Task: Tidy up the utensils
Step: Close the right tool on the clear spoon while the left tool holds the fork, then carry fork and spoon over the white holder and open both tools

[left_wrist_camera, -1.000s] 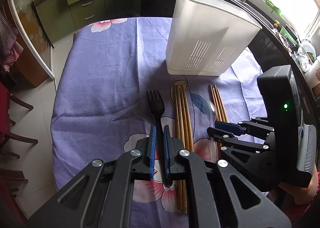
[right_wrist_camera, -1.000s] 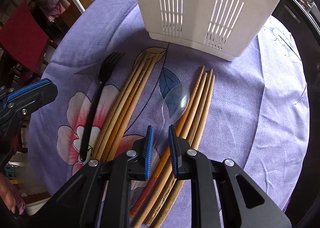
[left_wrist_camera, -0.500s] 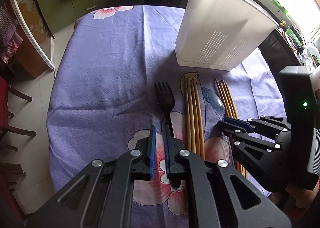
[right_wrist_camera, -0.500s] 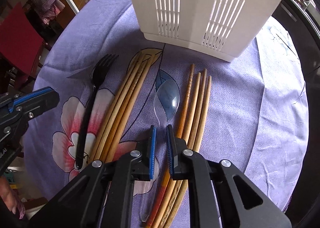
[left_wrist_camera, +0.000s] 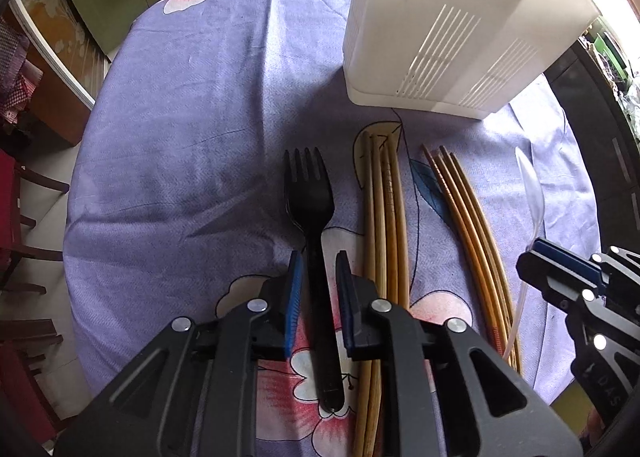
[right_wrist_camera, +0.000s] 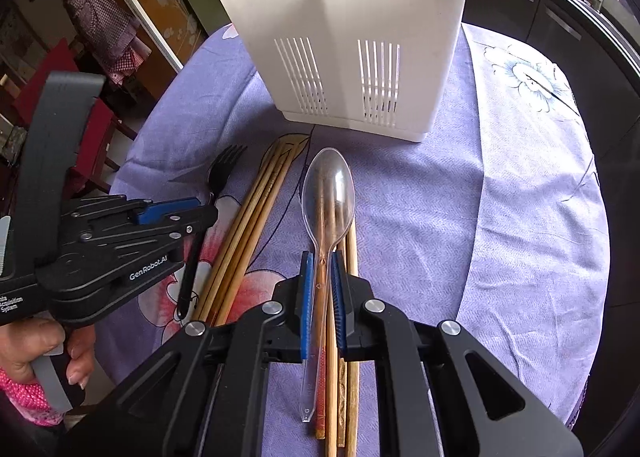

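Right tongs (right_wrist_camera: 322,277) clamp a clear spoon (right_wrist_camera: 328,193); left tongs (left_wrist_camera: 316,277), marked "GenRobot.AI", have just been opening, straddling the fork (left_wrist_camera: 310,201) beside chopsticks (left_wrist_camera: 384,217).

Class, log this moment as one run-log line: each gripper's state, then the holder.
left gripper: open, astride black fork | right gripper: shut on clear spoon, lifted | white holder: upright on tablecloth

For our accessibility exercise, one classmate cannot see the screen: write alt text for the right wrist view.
The right gripper has its fingers shut on the handle of a clear plastic spoon, held above a bundle of chopsticks on a purple floral tablecloth. A white slotted utensil holder stands beyond; at left, the left gripper sits over a black fork.
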`<state>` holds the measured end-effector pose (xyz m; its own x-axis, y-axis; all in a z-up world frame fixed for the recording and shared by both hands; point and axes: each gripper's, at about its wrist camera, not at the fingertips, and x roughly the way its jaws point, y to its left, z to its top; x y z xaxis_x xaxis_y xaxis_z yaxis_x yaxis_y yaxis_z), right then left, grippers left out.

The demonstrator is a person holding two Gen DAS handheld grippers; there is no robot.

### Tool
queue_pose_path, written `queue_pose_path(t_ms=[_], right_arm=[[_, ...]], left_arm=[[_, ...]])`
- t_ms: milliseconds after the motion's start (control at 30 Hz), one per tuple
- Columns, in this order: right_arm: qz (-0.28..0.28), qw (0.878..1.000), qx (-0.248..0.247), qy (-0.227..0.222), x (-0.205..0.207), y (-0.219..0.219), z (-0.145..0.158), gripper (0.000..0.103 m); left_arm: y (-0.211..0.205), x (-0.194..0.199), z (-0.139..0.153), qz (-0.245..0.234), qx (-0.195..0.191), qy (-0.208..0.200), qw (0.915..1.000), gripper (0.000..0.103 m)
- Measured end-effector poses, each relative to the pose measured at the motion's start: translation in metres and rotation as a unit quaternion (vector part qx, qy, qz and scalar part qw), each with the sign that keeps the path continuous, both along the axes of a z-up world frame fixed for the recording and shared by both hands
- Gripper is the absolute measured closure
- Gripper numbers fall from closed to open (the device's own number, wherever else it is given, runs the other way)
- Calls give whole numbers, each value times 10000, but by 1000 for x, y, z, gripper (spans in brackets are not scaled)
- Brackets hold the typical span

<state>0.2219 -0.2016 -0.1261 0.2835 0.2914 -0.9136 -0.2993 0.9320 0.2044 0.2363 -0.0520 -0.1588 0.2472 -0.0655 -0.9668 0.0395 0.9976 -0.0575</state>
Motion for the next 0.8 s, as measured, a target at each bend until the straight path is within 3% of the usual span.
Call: queue_pose_path(t_ms=[267, 333, 467, 600, 800], right_arm=[[66, 9999, 69, -74, -9, -6, 3, 93], [48, 9999, 83, -90, -9, -9, 5, 93], [8, 9998, 119, -185, -12, -13, 10, 93], [-9, 9991, 179, -392, -20, -20, 22, 94], [-19, 9953, 399, -887, -28, -29, 55, 94]], left_arm=[[-3, 6, -5, 81, 213, -25, 9997, 86], [-6, 7, -6, 34, 258, -67, 9996, 94], [-2, 7, 1, 2, 182, -187, 9997, 94], [6, -4, 32, -7, 96, -700, 9975, 94], [8, -29, 104, -239, -422, -1524, 9871, 94]])
